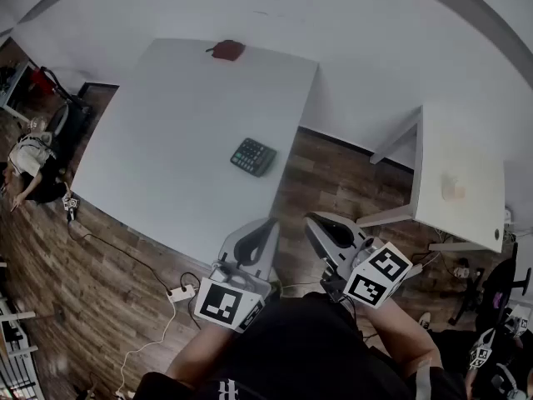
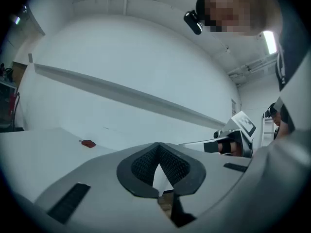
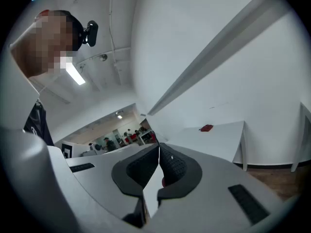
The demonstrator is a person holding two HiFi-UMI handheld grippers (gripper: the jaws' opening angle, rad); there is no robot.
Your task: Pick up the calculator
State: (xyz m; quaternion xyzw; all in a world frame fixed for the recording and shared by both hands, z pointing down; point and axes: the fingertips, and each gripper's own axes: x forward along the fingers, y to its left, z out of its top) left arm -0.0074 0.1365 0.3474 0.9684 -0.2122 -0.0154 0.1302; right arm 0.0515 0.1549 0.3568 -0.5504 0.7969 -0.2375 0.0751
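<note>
The dark calculator (image 1: 252, 156) lies flat near the right edge of the white table (image 1: 166, 140). It does not show in either gripper view. My left gripper (image 1: 256, 238) is held close to my body, below the table's near edge and apart from the calculator. Its jaws are shut with nothing between them, which the left gripper view (image 2: 158, 149) also shows. My right gripper (image 1: 323, 227) hangs beside it over the wooden floor, also shut and empty (image 3: 159, 149). Both point roughly level toward the table.
A small red object (image 1: 226, 50) sits at the table's far edge, also seen in the gripper views (image 2: 88, 143) (image 3: 206, 128). A second white table (image 1: 458, 182) stands to the right. A power strip (image 1: 179, 292) with cables lies on the floor, and a person (image 1: 29, 161) is at the far left.
</note>
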